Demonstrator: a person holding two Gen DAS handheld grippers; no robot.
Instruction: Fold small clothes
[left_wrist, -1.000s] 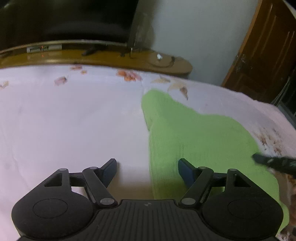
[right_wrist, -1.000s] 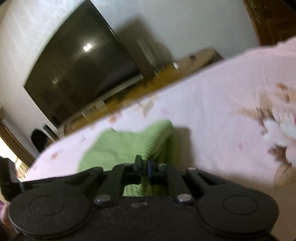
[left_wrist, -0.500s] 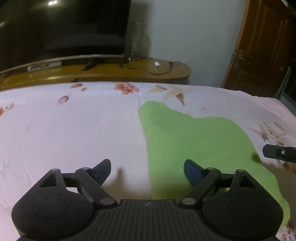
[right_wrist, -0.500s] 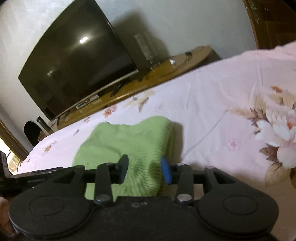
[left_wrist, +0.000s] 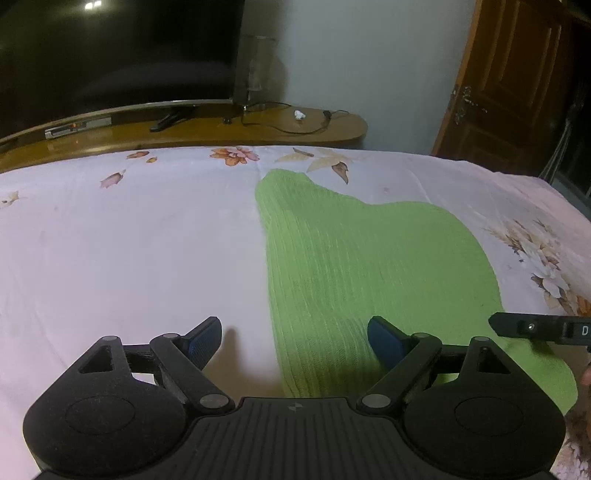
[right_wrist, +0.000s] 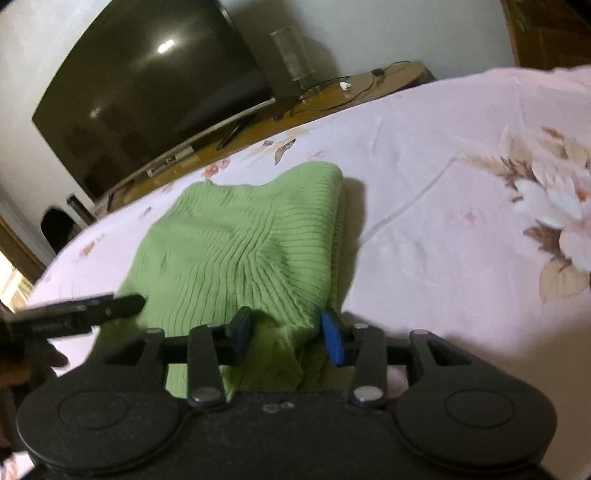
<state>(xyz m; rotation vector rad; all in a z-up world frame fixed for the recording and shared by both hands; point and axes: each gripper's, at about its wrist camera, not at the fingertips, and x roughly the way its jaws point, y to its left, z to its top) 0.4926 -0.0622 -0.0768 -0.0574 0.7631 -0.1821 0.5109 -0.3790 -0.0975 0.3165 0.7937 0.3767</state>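
Note:
A green ribbed knit garment (left_wrist: 369, 258) lies folded flat on the pink flowered bed sheet (left_wrist: 129, 240). My left gripper (left_wrist: 295, 332) is open wide, low over the garment's near left edge, with one pad over the sheet and the other over the knit. In the right wrist view the garment (right_wrist: 240, 240) shows a doubled edge on its right side. My right gripper (right_wrist: 288, 332) stands partly open with the garment's near edge loose between its pads. Its black finger tip (left_wrist: 535, 328) shows at the left wrist view's right edge.
A large dark television (left_wrist: 110, 48) stands on a curved wooden stand (left_wrist: 258, 129) beyond the bed, with cables and a remote on it. A brown wooden door (left_wrist: 517, 92) is at the right. Bare sheet (right_wrist: 443, 184) spreads to both sides of the garment.
My right gripper has gone from shut on the garment's edge to partly open, and the knit has settled onto the bed. My left gripper has drawn back and risen a little, still open.

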